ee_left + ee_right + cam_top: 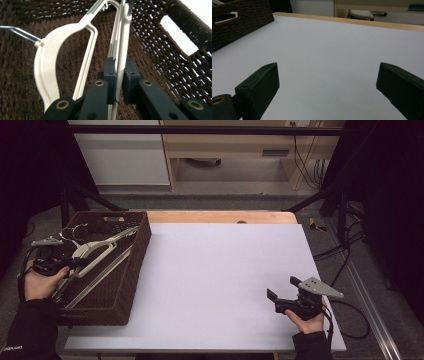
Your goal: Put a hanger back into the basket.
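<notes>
Your table has a wide bare white top from its middle out to 3 o'clock, with a strip of bare wood along the far edge at 12 o'clock. The brown woven basket sits along the edge at 9 o'clock, its long wall running from 11 o'clock down toward 7 o'clock, and its near corner comes close to the table's front edge. A cut-out handle shows in its far wall.

Your left gripper is inside the basket at its near-left part, your left hand at the basket's outer rim. In the left gripper view its jaws are clamped nearly together on the thin bar of a white hanger, the pads pressing it from both sides. A second white hanger, with a broad curved shoulder and a metal hook, lies just beside it against the basket floor. In the high view the hangers slant across the basket, their upper ends toward the far wall.

Your right gripper rests near the table's front edge at 4 o'clock, well apart from the basket, in your right hand. Its jaws are spread wide, holding nothing, with bare table ahead of them.
</notes>
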A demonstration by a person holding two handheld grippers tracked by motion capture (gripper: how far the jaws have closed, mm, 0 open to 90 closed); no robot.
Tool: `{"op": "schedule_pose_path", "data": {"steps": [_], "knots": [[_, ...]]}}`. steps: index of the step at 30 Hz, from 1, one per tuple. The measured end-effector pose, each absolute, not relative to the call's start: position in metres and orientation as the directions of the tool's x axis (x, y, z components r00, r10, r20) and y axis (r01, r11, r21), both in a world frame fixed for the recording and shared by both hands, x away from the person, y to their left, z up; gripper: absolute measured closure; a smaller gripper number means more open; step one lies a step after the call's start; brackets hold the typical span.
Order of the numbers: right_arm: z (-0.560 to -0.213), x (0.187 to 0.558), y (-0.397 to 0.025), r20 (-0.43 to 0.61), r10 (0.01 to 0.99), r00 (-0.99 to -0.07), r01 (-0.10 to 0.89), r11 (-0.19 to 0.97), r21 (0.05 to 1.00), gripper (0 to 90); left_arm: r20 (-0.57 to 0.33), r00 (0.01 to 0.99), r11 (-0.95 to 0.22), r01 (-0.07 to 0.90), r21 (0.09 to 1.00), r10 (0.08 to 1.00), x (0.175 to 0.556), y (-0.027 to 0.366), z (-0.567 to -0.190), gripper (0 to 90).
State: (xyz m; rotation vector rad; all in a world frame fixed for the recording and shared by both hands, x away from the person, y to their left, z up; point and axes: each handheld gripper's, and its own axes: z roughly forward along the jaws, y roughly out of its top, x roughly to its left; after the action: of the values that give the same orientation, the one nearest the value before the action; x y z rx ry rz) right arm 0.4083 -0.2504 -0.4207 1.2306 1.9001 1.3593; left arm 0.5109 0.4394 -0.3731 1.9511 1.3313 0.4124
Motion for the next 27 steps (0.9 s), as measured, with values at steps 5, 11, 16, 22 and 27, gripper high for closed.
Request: {"op": "schedule_pose_path", "data": {"steps": [5, 11, 16, 22, 27], "knots": [[-0.42, 0.408, -0.251, 0.105, 0.877, -0.468, 0.383, 0.095, 0.919, 5.1, -0.083, 0.333, -0.172, 0.665, 0.727, 0.939, 0.505, 0.444, -0.369, 72.2], [-0.42, 0.408, -0.25, 0.103, 0.876, -0.471, 0.379, 0.095, 0.921, 5.1, -0.068, 0.31, -0.136, 0.591, 0.795, 0.948, 0.489, 0.443, -0.358, 54.8], [-0.42, 0.408, -0.25, 0.105, 0.875, -0.472, 0.378, 0.093, 0.921, 5.1, -0.053, 0.351, -0.135, 0.488, 0.862, 0.935, 0.472, 0.425, -0.339, 44.5], [-0.418, 0.407, -0.25, 0.112, 0.874, -0.473, 0.372, 0.083, 0.925, 4.9, -0.074, 0.455, -0.109, 0.363, 0.925, 0.887, 0.451, 0.39, -0.327, 34.0], [-0.417, 0.406, -0.251, 0.103, 0.872, -0.478, 0.356, 0.085, 0.93, 4.5, -0.101, 0.531, -0.083, 0.312, 0.947, 0.842, 0.44, 0.36, -0.332, 23.2]]}}
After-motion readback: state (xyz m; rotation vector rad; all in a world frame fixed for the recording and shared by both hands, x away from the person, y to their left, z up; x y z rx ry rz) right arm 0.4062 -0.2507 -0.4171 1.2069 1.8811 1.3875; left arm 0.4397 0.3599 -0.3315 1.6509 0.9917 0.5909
